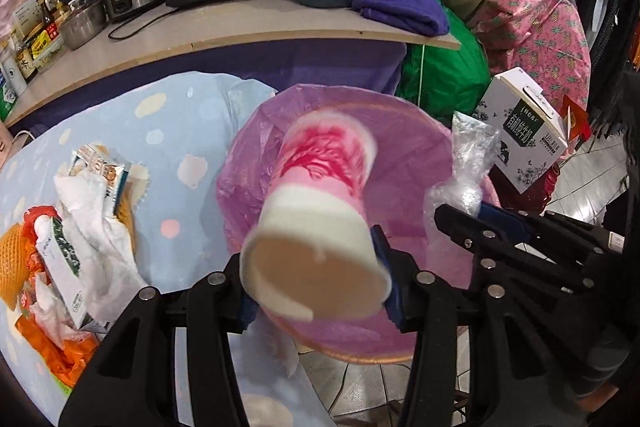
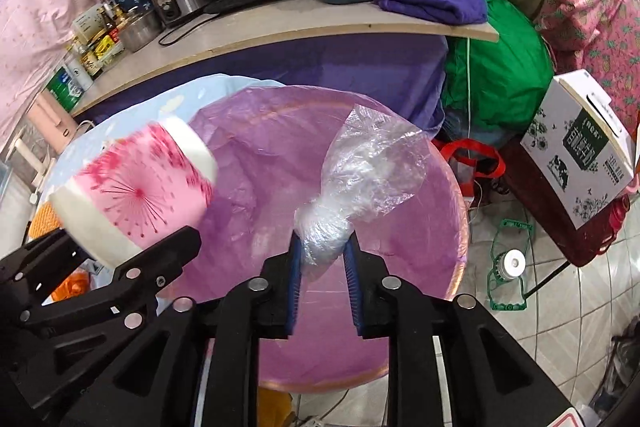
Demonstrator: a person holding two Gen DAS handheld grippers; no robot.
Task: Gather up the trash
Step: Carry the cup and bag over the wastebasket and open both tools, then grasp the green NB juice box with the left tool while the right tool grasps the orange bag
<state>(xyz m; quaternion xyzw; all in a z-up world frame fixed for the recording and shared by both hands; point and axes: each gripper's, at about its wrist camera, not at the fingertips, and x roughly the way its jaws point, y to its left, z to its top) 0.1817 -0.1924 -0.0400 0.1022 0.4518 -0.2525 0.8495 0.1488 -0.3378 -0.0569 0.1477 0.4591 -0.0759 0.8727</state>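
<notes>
Left wrist view, far left: trash pile (image 1: 68, 235) on the blue spotted tablecloth (image 1: 176, 131), made up of crumpled white tissue (image 1: 94, 211), an orange foam net (image 1: 14, 259), a small carton (image 1: 66, 267) and orange wrappers, well apart from both grippers.

Centre: left gripper (image 1: 316, 271) is clamped on a pink-and-white paper cup (image 1: 320, 215). The cup is pinched low on its body between the blue pads, with its open mouth tipped toward the camera and its base pointing away. It is held in the air over the bin. The cup is motion-blurred.

Behind and under the cup: round bin (image 1: 432, 155) lined with a purple plastic bag, just beside the table edge. The cup sits above the bin's opening, not inside it; contact with the liner cannot be told.

Right: right gripper (image 2: 322, 251) is closed on a twisted wad of clear plastic bag (image 2: 360, 179). The wad sits between the blue pads at the fingertips, and the loose end fans out upward and away. It is also held over the purple liner (image 2: 256, 155), near the middle of the bin mouth. In the right wrist view the cup (image 2: 140, 191) and the left gripper are at the left, near the bin's left rim.

Far right: white milk box (image 2: 580, 155) on dark items on the tiled floor, apart from the bin. The counter (image 1: 240, 23) behind holds pots and a purple cloth (image 1: 404, 11).
</notes>
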